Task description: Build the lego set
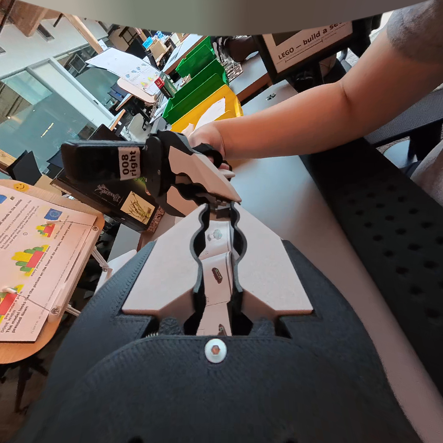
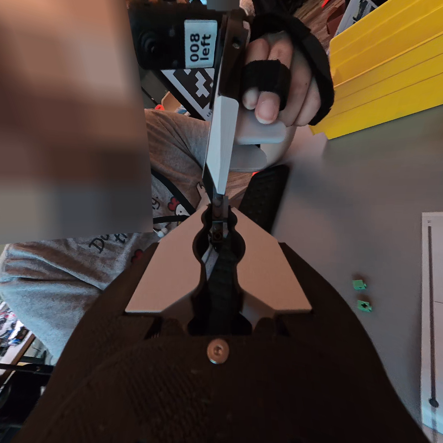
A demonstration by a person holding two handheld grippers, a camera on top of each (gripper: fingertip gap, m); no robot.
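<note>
A small brown and grey lego assembly is held in the air between both grippers, above the grey table. In the right wrist view my right gripper is shut on its lower part, and the left gripper comes down from above and pinches its top. In the left wrist view my left gripper meets the right gripper tip to tip, with the small assembly between them. Most of the assembly is hidden by the fingers.
Two small green lego pieces lie on the table beside a white sheet. A yellow bin and green bins stand behind. An instruction sheet on a wooden board is at left. White picture-marked boxes lie below. The grippers are tip to tip, or close to it.
</note>
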